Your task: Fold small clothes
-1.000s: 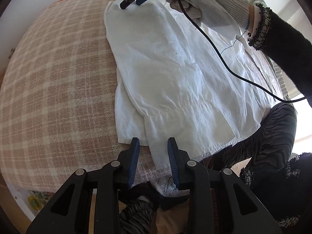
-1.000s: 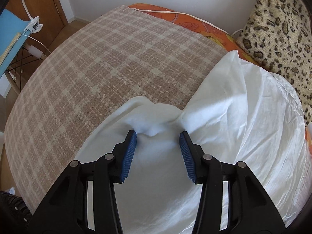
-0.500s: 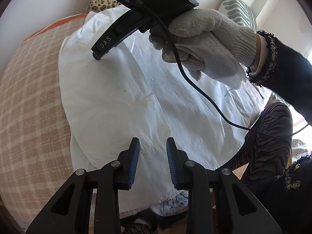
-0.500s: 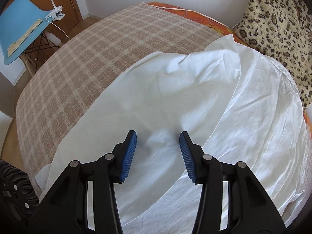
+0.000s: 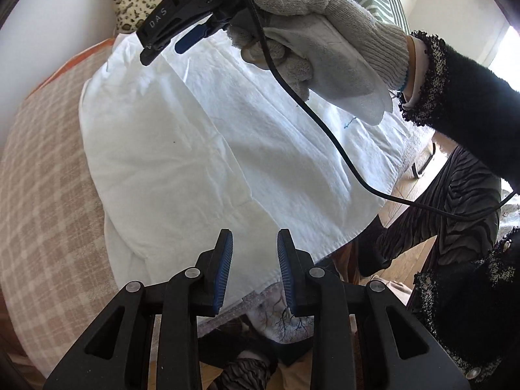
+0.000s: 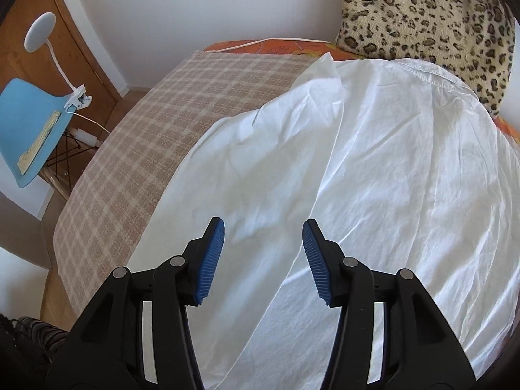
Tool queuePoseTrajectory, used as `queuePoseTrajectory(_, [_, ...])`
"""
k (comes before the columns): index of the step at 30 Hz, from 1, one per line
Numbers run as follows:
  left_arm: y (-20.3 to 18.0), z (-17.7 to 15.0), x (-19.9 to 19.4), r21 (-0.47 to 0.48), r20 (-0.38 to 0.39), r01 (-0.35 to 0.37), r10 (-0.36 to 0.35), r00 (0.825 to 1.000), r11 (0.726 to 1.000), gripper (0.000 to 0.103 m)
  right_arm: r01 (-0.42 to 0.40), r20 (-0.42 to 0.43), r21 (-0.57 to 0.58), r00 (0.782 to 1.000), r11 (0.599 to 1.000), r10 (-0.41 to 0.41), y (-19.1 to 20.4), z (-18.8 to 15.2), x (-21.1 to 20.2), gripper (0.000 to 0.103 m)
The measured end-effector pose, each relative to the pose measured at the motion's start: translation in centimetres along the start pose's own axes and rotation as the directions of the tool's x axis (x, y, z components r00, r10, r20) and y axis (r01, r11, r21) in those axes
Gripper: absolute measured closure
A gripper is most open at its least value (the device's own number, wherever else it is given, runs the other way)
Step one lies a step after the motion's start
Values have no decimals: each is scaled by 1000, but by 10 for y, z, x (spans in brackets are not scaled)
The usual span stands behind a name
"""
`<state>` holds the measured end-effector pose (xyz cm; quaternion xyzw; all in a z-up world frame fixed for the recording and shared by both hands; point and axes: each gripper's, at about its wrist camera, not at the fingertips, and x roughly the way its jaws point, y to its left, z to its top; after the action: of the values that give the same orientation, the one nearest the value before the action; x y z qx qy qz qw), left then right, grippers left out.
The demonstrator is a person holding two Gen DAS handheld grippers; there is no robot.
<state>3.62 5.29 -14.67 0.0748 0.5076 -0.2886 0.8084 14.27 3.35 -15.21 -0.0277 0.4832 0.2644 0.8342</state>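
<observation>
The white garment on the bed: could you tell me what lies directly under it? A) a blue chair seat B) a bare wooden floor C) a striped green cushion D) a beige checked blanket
D: the white garment lies spread on the beige checked blanket, which shows along its left edge in both wrist views.

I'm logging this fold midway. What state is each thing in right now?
white garment: lying flat on the bed, one side flap folded over, creased.
plaid blanket: spread flat under the garment.
left gripper: open, nothing between its pads.
right gripper: open above the garment, jaws just widened, nothing held.
leopard cushion: propped by the wall.
</observation>
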Motion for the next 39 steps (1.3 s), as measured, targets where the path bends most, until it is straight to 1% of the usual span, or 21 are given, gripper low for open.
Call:
queuePoseTrajectory(3, [5, 15, -19, -13, 66, 8, -7, 998, 1000, 78, 14, 49, 46, 999, 999, -16, -27, -5, -39, 50])
queuePoseTrajectory(6, [7, 33, -31, -18, 126, 15, -12, 992, 1000, 75, 29, 88, 94, 995, 995, -38, -58, -13, -80, 49])
queuePoseTrajectory(10, [-5, 60, -32, -28, 185, 21, -15, 983, 999, 75, 60, 134, 151, 988, 987, -81, -103, -33, -132, 48])
queuePoseTrajectory(14, [-42, 89, -23, -3, 220, 34, -32, 975, 999, 75, 89, 164, 206, 979, 975, -124, -150, -59, -183, 44])
queuePoseTrajectory(18, [-74, 113, -10, 42, 228, 58, -66, 971, 997, 75, 113, 175, 282, 970, 953, -167, -199, -93, -230, 44])
queuePoseTrajectory(24, [-138, 130, 9, 106, 222, 116, -138, 965, 988, 75, 182, 152, 391, 954, 902, -258, -271, -155, -289, 43])
queuePoseTrajectory(26, [-157, 136, 17, 135, 221, 122, -150, 964, 983, 71, 202, 135, 434, 949, 878, -285, -294, -178, -303, 43])
queuePoseTrajectory(29, [-180, 148, 31, 160, 216, 147, -180, 960, 976, 70, 220, 104, 505, 944, 835, -312, -325, -220, -318, 43])
queuePoseTrajectory(31, [-193, 156, 39, 170, 209, 167, -201, 957, 971, 70, 218, 86, 550, 945, 806, -314, -343, -245, -323, 43])
queuePoseTrajectory(35, [-220, 169, 57, 202, 191, 190, -229, 955, 961, 70, 209, 38, 630, 954, 748, -298, -376, -291, -321, 43])
queuePoseTrajectory(37, [-232, 173, 65, 218, 178, 201, -242, 954, 955, 70, 199, 11, 657, 962, 727, -273, -388, -311, -314, 43])
queuePoseTrajectory(39, [-245, 175, 73, 236, 165, 207, -248, 955, 950, 66, 179, -4, 684, 970, 707, -241, -399, -329, -307, 44])
